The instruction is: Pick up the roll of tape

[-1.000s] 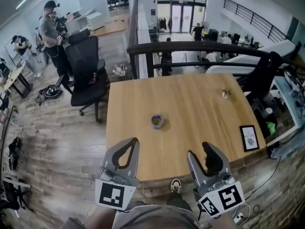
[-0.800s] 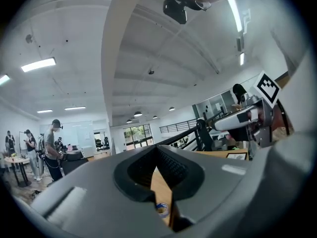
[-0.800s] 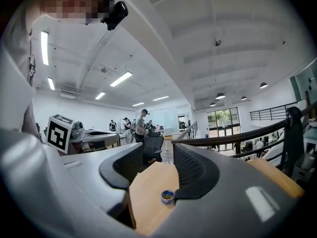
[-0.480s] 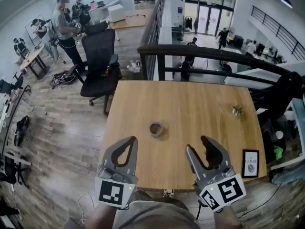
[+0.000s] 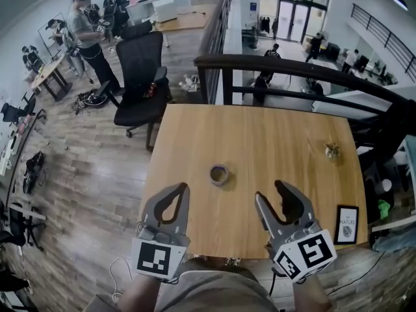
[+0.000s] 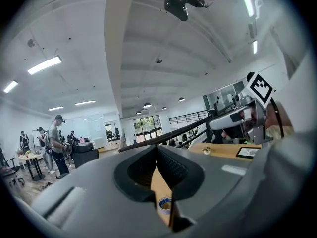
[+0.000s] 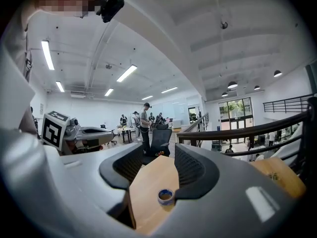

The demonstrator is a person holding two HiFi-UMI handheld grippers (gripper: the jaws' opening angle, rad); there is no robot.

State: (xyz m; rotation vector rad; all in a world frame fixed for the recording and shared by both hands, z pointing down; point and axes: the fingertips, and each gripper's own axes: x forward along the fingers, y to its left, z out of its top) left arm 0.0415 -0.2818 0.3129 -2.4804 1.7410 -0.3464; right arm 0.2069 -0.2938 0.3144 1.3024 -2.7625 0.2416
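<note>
Little has changed: the left claw (image 5: 185,188) stays closed and empty, and the right claw (image 5: 270,192) stays parted and empty. The small blue-rimmed roll of tape (image 5: 219,174) lies flat on the light wooden bench (image 5: 279,135).

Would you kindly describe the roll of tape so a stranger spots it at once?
Find the wooden table beside the dark railing. The roll of tape lies near its middle: a small blue-edged ring, unlike the framed card and tiny ornament at the right.
</note>
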